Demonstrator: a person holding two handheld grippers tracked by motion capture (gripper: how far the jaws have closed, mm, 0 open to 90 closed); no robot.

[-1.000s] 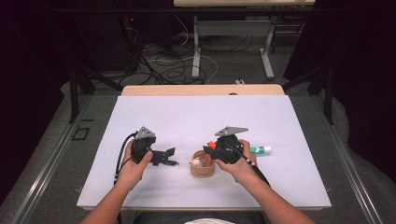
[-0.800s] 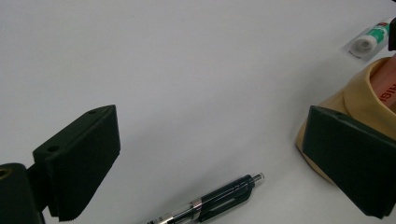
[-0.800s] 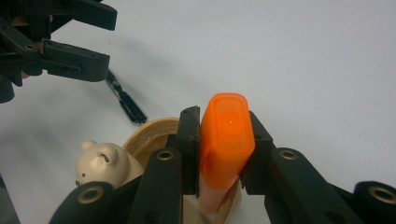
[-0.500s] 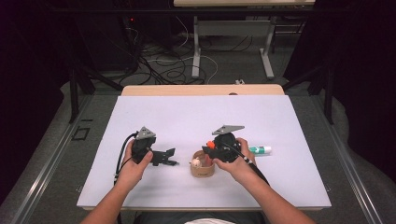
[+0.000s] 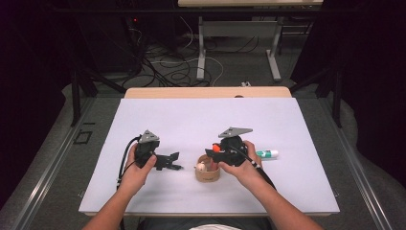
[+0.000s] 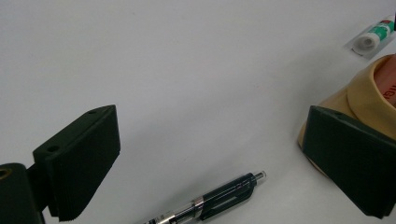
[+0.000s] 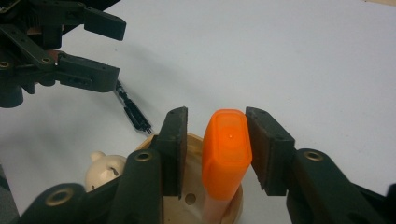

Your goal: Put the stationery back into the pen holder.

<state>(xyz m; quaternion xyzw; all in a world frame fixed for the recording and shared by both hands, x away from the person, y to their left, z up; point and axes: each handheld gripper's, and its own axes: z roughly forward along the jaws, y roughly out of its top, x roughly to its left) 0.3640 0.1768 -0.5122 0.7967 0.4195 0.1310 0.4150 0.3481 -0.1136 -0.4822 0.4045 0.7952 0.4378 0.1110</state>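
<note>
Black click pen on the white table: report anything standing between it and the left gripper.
Nothing visible does. The black click pen lies on the white table, between the jaws of the open left gripper; the tan round cup stands aside, beyond one jaw.

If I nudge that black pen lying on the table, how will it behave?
The pen lies flat on smooth white table, so it would probably slide easily. Its side clip should stop long rolls. It looks stiff and light.

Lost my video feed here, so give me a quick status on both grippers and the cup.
Right gripper jaws just opened, orange marker standing between them in the cup. Left gripper open over pen. Nothing blocking.
</note>
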